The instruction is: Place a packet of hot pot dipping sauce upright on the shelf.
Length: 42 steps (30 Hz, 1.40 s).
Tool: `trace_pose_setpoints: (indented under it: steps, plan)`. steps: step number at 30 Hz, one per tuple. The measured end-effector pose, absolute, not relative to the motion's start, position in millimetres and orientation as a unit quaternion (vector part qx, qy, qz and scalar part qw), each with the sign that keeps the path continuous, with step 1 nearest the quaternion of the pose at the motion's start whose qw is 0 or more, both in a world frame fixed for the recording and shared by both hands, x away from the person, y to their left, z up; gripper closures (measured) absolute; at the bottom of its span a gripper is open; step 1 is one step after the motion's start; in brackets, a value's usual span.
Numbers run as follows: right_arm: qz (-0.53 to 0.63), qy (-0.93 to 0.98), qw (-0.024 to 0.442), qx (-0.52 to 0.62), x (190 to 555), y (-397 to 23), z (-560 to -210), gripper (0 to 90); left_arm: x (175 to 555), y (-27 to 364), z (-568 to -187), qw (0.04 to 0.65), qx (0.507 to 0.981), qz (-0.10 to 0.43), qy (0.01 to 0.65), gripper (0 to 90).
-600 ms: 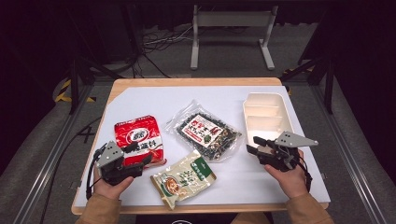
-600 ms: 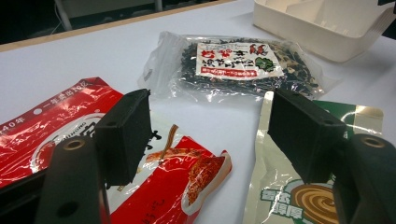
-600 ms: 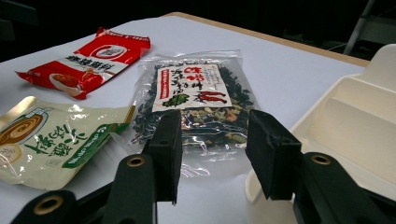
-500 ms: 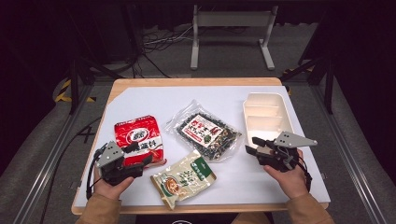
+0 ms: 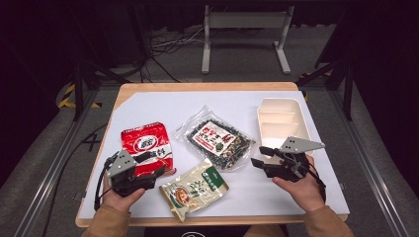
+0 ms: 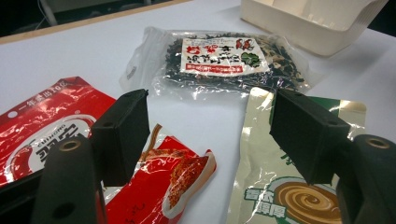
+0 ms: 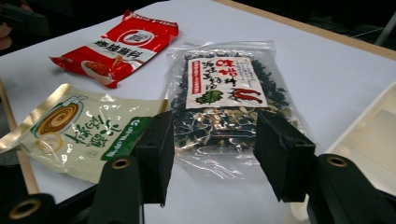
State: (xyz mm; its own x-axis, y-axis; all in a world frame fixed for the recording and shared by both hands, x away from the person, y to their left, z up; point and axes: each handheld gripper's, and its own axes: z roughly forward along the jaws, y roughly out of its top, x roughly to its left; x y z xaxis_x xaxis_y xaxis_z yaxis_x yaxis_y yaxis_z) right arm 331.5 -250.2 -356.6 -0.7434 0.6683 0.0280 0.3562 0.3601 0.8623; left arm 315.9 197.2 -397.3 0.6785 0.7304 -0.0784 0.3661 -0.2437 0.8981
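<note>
The clear seaweed packet (image 5: 220,143) is lying mid-table. The right gripper (image 5: 258,156) is hovering just right of it, jaws spread and empty, pointing at it. The left gripper (image 5: 157,174) is waiting left of it, jaws also spread, over the red noodle packet (image 5: 146,146), beside the green-and-cream pouch (image 5: 194,187).

Chinese characters mark all three packets (image 6: 60,135), none clearly legible.

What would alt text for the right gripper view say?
Two open black jaws of the right gripper frame a clear packet of dark dried seaweed on a white table. A red packet and a beige-green packet lie left.
</note>
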Motion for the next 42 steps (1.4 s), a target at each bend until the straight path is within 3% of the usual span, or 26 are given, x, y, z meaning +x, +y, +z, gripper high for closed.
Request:
trace_pose_setpoints:
  steps: [17, 42]
  plan:
    - [0.440, 0.844, 0.117, 0.282, 331.1, -207.4, -356.8, 42.5, 317.2, 196.3, -398.9, 0.496, 0.769, 0.183, 0.360, 28.6]
    - [0.382, 0.878, 0.048, 0.285, 335.7, -157.9, -404.4, 46.2, 314.1, 198.9, -402.2, 0.490, 0.766, 0.182, 0.374, 28.4]
